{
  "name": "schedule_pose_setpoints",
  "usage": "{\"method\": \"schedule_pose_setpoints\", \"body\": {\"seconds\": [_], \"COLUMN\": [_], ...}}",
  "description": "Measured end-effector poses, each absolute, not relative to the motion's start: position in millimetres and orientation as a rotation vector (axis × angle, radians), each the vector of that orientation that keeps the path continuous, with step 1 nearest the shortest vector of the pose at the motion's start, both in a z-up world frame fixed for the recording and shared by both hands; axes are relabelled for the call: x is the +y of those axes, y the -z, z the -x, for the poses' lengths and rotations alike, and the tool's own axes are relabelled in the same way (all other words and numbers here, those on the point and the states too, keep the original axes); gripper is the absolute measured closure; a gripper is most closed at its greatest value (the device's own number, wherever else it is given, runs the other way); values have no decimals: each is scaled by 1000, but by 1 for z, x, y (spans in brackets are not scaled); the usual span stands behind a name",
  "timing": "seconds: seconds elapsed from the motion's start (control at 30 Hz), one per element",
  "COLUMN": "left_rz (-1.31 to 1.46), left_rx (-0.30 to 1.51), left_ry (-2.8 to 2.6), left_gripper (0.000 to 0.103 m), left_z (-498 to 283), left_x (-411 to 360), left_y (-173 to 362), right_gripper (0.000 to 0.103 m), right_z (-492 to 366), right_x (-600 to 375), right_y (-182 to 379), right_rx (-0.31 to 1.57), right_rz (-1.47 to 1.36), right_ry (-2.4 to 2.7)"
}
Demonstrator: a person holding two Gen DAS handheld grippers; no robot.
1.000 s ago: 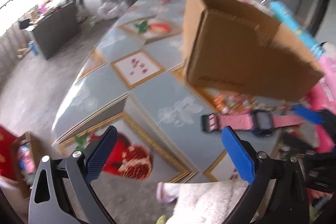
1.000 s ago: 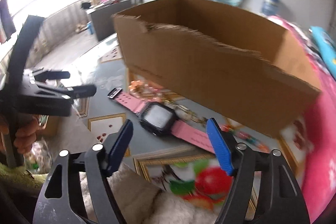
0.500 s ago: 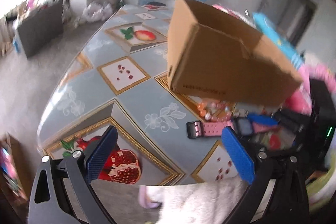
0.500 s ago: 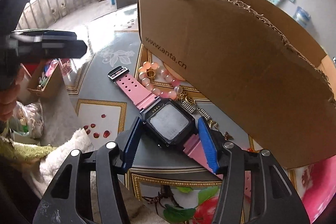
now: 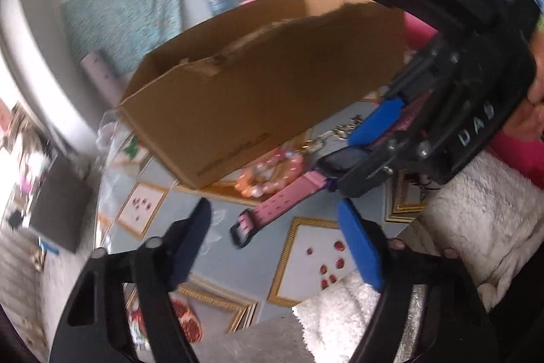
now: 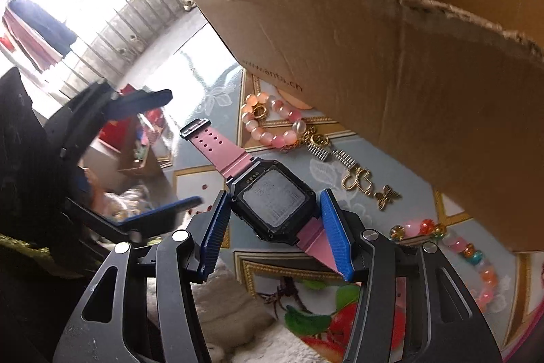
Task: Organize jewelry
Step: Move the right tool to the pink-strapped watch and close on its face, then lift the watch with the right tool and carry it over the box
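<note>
Right wrist view: right hand-held gripper (image 6: 272,227) half-open, blue pads clamping the pink watch (image 6: 272,204)'s black case.

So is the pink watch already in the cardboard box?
No: the pink watch lies on the table, outside the cardboard box, between the right gripper pads.

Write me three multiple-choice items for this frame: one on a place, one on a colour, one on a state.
1. Where does the bead bracelet lie?
A. Inside the cardboard box
B. On the table beside the cardboard box
C. On the floor

2. What colour is the watch strap?
A. Pink
B. Green
C. White

3. What is between the right gripper jaws?
A. Nothing
B. A gold clip
C. The watch case

Answers: 1 B, the beads rest on the tablecloth at the box's foot. 2 A, both strap ends show pink. 3 C, the blue pads sit against either side of the black case.
</note>
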State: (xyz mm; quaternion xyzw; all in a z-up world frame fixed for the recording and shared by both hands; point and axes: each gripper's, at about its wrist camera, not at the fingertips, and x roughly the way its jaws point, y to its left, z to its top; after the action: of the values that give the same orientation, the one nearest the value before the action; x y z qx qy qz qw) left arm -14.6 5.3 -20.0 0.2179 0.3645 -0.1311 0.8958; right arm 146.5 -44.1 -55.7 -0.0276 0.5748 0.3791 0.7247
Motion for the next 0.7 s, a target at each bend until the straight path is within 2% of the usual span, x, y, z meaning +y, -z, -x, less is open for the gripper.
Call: {"method": "schedule_pose_setpoints", "body": {"seconds": [0.13, 0.27, 0.47, 0.7], "left_rz": [-526, -546, -489, -403], "left_rx": [798, 824, 871, 914], "left_ry": [309, 329, 314, 351], "left_gripper": [53, 63, 91, 95], "left_z": [10, 7, -9, -26], "left_x": [-1, -3, 1, 12], "left_y": [31, 36, 39, 36], "right_gripper": [52, 52, 52, 49], "right_z": [-153, -153, -147, -129], "right_x": [-48, -52, -62, -75], "right_y": [60, 59, 56, 47], "right_rx": [1290, 1298, 1281, 1184], "right_rz": [29, 23, 16, -7], "right_ry": [-865, -890, -902, -793]}}
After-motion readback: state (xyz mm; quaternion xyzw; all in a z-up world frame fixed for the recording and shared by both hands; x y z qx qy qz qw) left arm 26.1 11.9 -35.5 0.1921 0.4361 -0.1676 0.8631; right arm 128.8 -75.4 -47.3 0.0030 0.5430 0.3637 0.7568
